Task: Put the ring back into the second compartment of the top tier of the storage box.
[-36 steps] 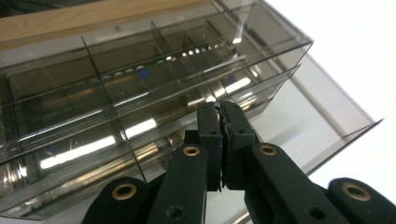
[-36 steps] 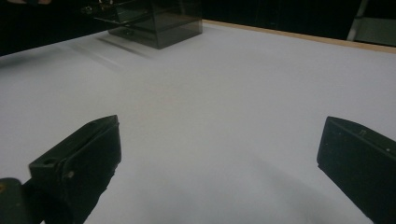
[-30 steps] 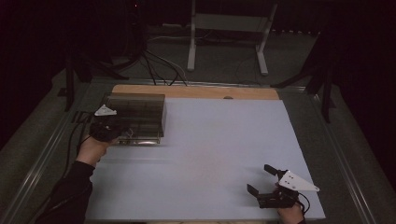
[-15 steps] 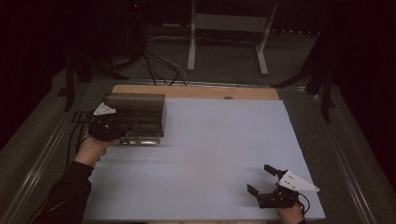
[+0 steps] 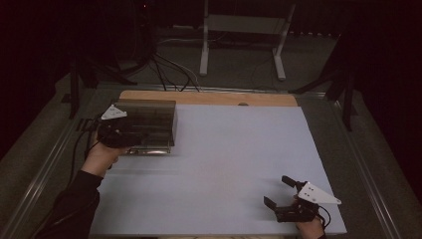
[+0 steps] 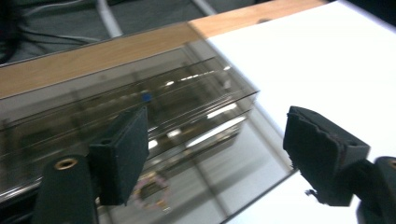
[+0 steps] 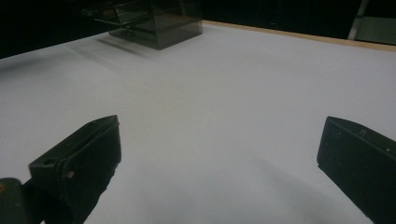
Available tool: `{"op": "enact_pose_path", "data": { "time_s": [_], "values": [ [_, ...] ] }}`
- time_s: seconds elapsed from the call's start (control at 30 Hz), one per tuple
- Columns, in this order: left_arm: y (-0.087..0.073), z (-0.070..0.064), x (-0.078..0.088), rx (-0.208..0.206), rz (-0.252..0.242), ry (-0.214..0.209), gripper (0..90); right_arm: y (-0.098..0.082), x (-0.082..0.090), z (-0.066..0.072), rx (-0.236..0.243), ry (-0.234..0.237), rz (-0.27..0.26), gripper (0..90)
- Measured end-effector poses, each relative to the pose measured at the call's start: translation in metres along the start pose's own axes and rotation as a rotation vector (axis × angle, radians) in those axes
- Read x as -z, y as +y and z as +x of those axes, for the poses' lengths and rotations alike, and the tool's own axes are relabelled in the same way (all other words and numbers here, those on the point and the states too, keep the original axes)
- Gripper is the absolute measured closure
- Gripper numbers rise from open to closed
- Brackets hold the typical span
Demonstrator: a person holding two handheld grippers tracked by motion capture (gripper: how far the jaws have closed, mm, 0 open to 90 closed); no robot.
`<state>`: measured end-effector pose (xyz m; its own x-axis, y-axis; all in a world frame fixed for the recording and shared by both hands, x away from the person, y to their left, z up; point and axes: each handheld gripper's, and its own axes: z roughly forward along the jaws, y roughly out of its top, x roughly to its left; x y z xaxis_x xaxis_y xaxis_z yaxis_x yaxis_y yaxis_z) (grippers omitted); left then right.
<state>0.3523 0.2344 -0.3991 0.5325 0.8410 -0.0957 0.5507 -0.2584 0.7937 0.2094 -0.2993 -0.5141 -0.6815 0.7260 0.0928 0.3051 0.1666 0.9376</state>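
**Left claw at the smoked box, right claw idle**

High view: the left claw (image 5: 130,135) was at the near-left side of a smoked transparent box (image 5: 149,122) in the far-left part of the white surface (image 5: 234,159). The right claw (image 5: 281,191) sat well apart at the near-right edge, jaws spread wide, holding nothing.

Left gripper view: the jaws stood wide, the box (image 6: 177,112) just beyond them, ungripped. A small ring-like item (image 6: 150,191) lay inside, unseen from above. Judgement: centre a wall between the jaws before closing, since smooth plastic may slip.

Right gripper view: the box (image 7: 154,21) appeared far off.
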Motion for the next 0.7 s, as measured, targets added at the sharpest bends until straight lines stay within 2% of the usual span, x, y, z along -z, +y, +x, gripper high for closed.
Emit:
{"op": "enact_pose_path", "data": {
  "time_s": [0.03,0.13,0.27,0.43,0.5,0.7],
  "values": [
    [0.002,-0.002,0.000,-0.006,-0.001,-0.001,22.2,0.000,0.000,0.000,-0.001,0.001,-0.001,0.0],
    [0.005,-0.005,0.000,-0.015,-0.003,-0.068,13.5,0.000,0.000,0.000,0.001,0.001,-0.002,0.0],
    [0.009,-0.010,-0.002,-0.028,-0.017,-0.124,2.5,0.000,0.000,0.000,0.003,0.004,-0.003,0.0],
    [0.016,-0.019,-0.005,-0.073,-0.036,-0.161,0.5,0.001,0.001,0.001,0.006,0.004,-0.005,0.0],
    [0.019,-0.023,-0.007,-0.071,-0.047,-0.201,0.5,0.001,0.001,0.001,0.009,0.004,-0.004,0.0],
    [0.021,-0.036,-0.010,-0.114,-0.089,-0.260,0.5,0.002,0.000,0.003,0.015,0.007,-0.003,0.0]
  ]
}}
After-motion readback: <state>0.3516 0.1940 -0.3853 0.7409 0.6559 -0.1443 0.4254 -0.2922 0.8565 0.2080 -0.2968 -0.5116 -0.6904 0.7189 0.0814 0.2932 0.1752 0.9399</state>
